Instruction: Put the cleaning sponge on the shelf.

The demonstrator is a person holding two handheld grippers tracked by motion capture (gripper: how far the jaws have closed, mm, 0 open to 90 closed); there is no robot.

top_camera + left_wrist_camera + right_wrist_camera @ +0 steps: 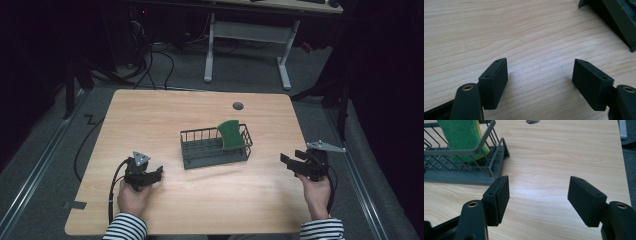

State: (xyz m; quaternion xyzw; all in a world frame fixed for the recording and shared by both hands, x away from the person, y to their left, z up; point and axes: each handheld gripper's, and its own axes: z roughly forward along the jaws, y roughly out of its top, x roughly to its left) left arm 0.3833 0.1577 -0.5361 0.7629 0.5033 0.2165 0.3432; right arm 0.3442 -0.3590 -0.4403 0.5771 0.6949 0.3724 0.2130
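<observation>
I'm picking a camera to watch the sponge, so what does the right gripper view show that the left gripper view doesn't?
The right gripper view alone has the green sponge standing on edge in the grey wire rack, leaning on its end wall, plus the round hole in the tabletop and the floor past the table's edge. The left gripper view alone has a dark corner of the rack's base, seen close, top right. Both share the light wooden table and a pair of black jaws standing wide apart over bare wood, holding nothing: right gripper, left gripper.

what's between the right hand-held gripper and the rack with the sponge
Only bare table, seen in the high view: nothing lies between the right hand-held gripper and the rack holding the green sponge.
</observation>
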